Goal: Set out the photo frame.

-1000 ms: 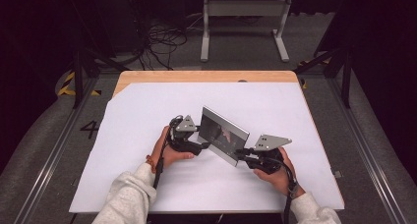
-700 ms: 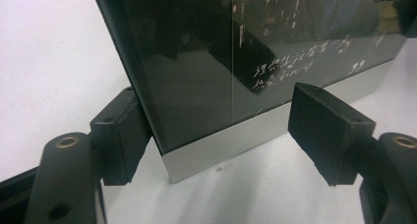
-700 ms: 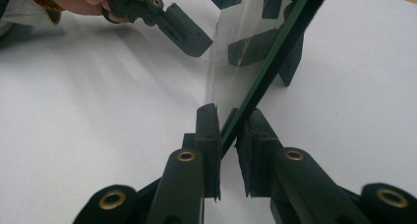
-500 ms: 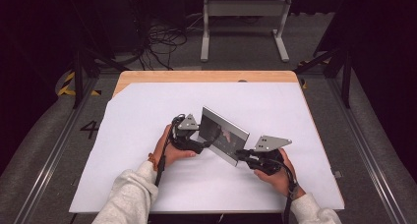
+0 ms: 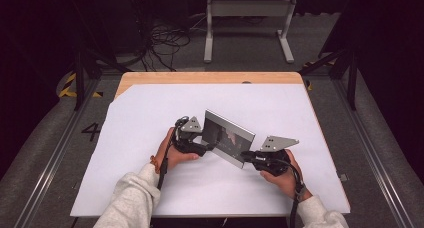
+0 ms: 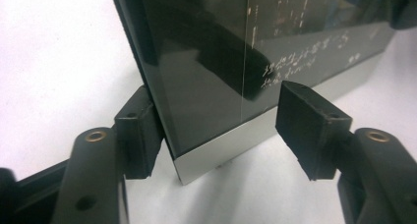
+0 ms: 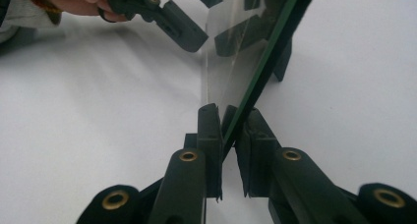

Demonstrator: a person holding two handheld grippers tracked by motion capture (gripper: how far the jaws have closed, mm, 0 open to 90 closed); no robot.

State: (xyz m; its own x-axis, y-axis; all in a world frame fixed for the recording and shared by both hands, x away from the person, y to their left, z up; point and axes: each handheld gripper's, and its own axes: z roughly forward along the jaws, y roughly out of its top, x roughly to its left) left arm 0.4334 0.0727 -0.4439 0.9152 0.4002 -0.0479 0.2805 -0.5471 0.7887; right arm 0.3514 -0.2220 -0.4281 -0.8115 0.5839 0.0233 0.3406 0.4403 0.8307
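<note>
The frame (image 5: 227, 138) stands tilted on the desk (image 5: 150, 108) between both tools. The right hand-held gripper (image 5: 248, 156) pinches its edge. The left hand-held gripper (image 5: 209, 147) straddles the other corner; its jaws have just been closing, one pad (image 6: 140, 130) touching, the other apart.

floor: grey (image 5: 45, 158) | table: white top (image 5: 150, 113) | stand: metal (image 5: 247, 8) | cables: black (image 5: 165, 43)

A "4" is marked on the floor (image 5: 91, 132).
</note>
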